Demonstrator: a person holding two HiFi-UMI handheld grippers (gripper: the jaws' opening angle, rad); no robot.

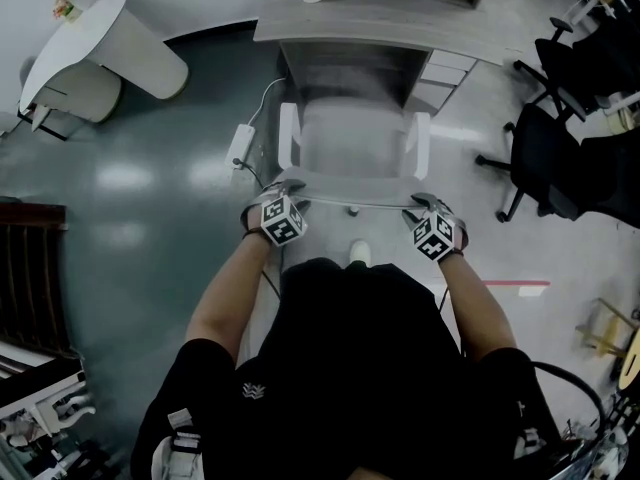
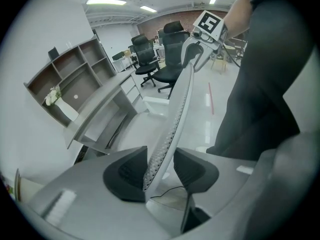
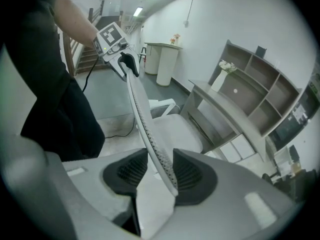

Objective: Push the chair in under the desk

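Note:
A white chair with a mesh backrest (image 1: 355,204) stands in front of the grey desk (image 1: 370,23), its seat (image 1: 352,138) partly in the desk's opening. My left gripper (image 1: 290,188) grips the top left corner of the backrest, and my right gripper (image 1: 420,204) grips the top right corner. In the left gripper view the backrest (image 2: 175,119) runs edge-on between the dark pads of the left gripper (image 2: 160,171), with the right gripper (image 2: 199,48) at its far end. In the right gripper view the backrest (image 3: 145,119) sits between the right gripper's (image 3: 161,171) pads.
Black office chairs (image 1: 560,158) stand to the right. A white drawer unit (image 1: 445,73) sits beside the desk opening. A power strip with cable (image 1: 240,143) lies on the floor left of the chair. A white counter (image 1: 100,48) is far left. My foot (image 1: 359,254) is behind the chair.

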